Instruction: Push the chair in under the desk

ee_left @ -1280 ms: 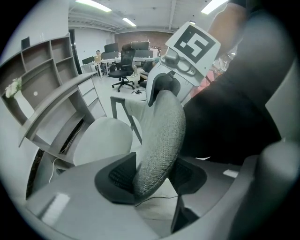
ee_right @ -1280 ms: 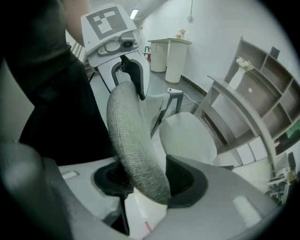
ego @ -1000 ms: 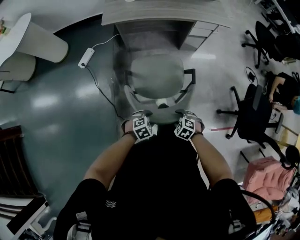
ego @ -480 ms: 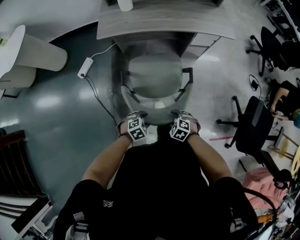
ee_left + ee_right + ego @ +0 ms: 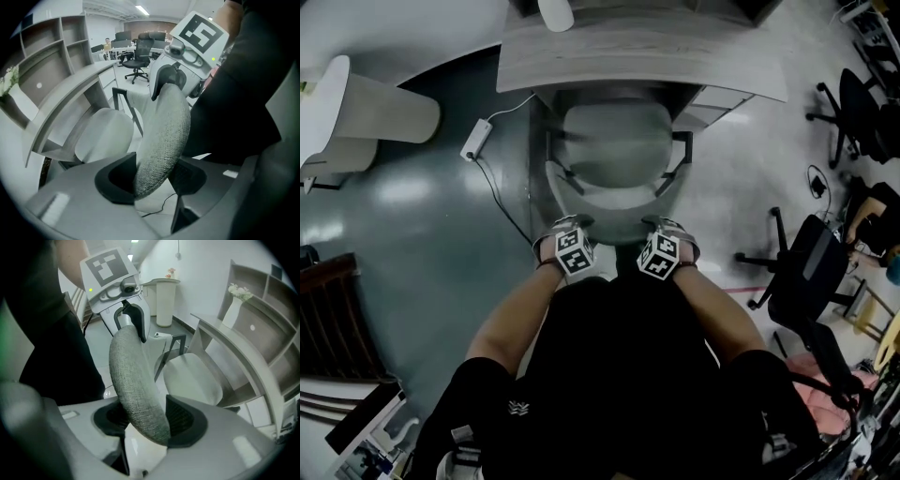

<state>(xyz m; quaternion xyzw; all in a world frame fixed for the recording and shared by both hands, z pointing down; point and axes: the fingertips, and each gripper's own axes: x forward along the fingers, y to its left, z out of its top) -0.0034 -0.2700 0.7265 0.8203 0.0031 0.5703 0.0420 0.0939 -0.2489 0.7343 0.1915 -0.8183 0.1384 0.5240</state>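
Note:
The grey chair [image 5: 614, 150] faces the desk [image 5: 637, 52], its seat front right at the desk's edge, between the desk's side panels. Both grippers hold the top of its fabric backrest [image 5: 164, 131] from behind. My left gripper [image 5: 570, 225] grips the backrest's left end, whose cloth fills the gap between the black pads [image 5: 117, 180]. My right gripper [image 5: 662, 225] grips the right end in the same way, with the backrest [image 5: 136, 380] wedged between its pads [image 5: 185, 416]. The seat [image 5: 192, 378] and armrests show beyond the backrest.
A white power strip [image 5: 472, 141] and its cable lie on the floor left of the chair. A white pedestal [image 5: 375, 94] stands far left, black office chairs [image 5: 806, 272] at the right. A white vase [image 5: 555, 11] is on the desk. Shelves [image 5: 56, 51] rise behind the desk.
The chair has rolled forward toward the desk, and its seat front now reaches the desk edge. Both grippers went forward with the backrest, still gripping it.

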